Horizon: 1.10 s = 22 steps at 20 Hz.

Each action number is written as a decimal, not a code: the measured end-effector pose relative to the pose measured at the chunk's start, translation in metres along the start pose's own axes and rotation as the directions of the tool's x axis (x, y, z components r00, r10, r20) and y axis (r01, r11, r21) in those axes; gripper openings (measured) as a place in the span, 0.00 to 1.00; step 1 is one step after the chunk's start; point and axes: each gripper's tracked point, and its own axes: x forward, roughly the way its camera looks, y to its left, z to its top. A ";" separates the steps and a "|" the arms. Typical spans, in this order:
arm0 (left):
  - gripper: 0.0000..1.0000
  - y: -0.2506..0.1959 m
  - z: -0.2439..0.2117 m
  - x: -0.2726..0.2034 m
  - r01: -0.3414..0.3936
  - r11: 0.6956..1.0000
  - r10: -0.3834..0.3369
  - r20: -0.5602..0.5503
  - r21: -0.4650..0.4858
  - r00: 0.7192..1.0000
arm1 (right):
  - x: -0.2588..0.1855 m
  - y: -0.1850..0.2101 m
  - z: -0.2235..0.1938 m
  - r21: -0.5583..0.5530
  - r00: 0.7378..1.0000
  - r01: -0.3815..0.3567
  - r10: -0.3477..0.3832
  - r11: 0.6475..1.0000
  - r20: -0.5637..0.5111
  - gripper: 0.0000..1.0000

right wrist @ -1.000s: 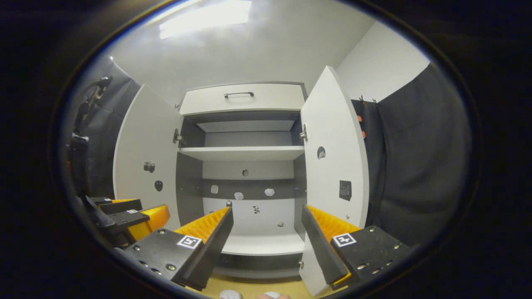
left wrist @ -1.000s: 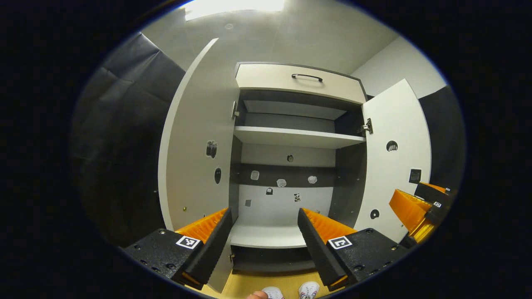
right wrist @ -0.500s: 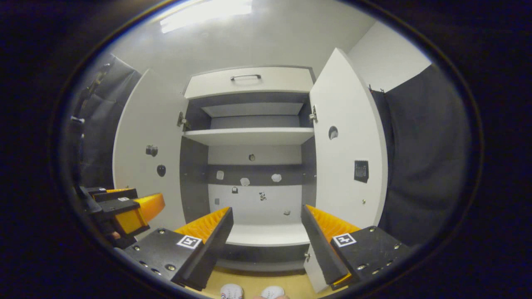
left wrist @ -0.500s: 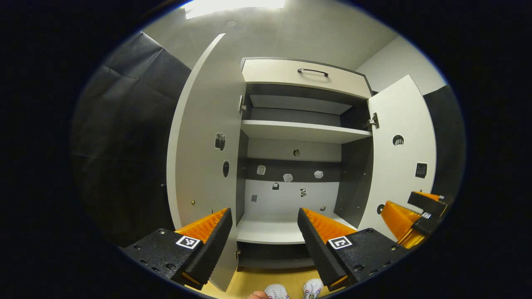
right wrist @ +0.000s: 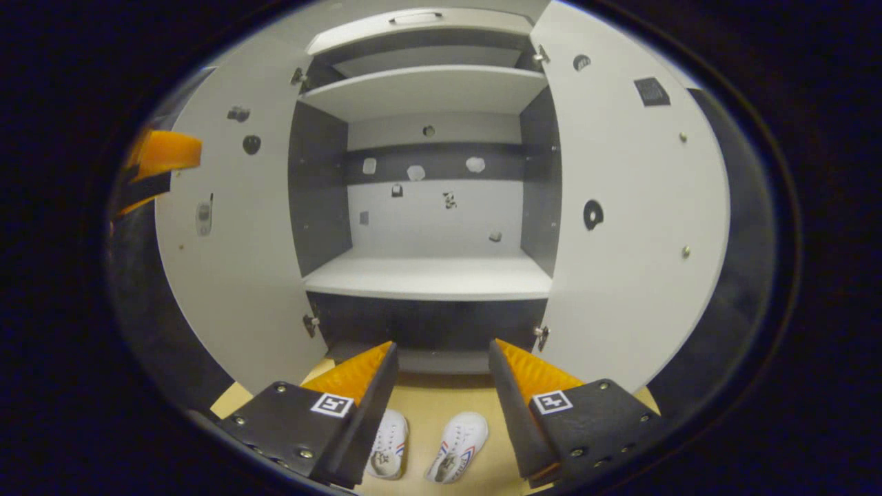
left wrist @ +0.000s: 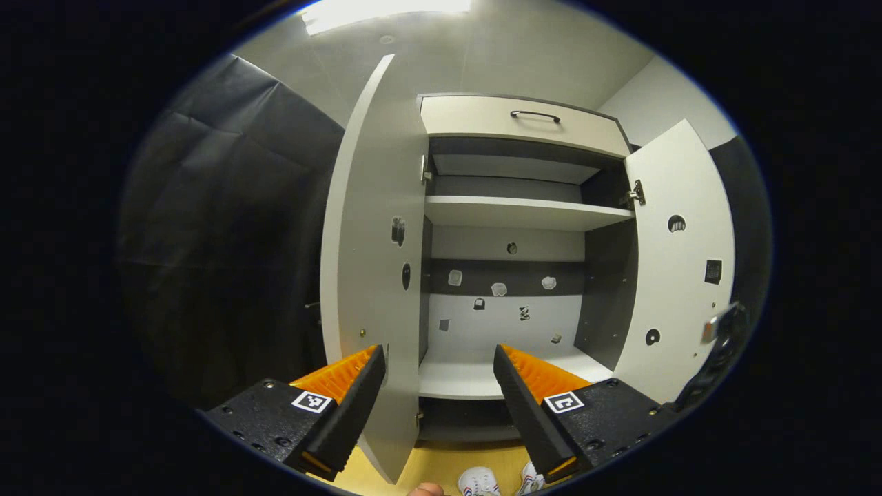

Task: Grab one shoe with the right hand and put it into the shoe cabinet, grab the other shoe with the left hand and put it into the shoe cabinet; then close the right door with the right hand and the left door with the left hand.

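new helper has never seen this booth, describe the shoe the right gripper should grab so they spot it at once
Find the open shoe cabinet, both doors swung wide. On the wooden floor before it lie two white shoes side by side. Take the right shoe, the one with red and blue side stripes showing, nearer the right door.

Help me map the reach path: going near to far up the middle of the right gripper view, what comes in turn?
Shoes on the floor, then the cabinet's dark base panel, the lower shelf, the upper shelf.
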 end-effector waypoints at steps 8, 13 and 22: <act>0.93 0.017 -0.003 -0.002 -0.030 0.999 0.030 -0.004 0.014 1.000 | 0.044 0.012 -0.156 0.077 0.931 -0.036 0.061 0.996 -0.360 0.65; 0.93 0.017 -0.003 -0.002 -0.037 0.999 0.037 -0.004 0.023 0.999 | 0.058 0.004 -0.227 0.083 0.854 -0.004 0.047 0.997 -0.518 0.71; 0.93 0.017 -0.005 -0.002 -0.043 0.999 0.043 -0.002 0.026 0.999 | 0.071 0.001 -0.299 0.109 0.737 0.026 0.055 0.994 -0.673 0.71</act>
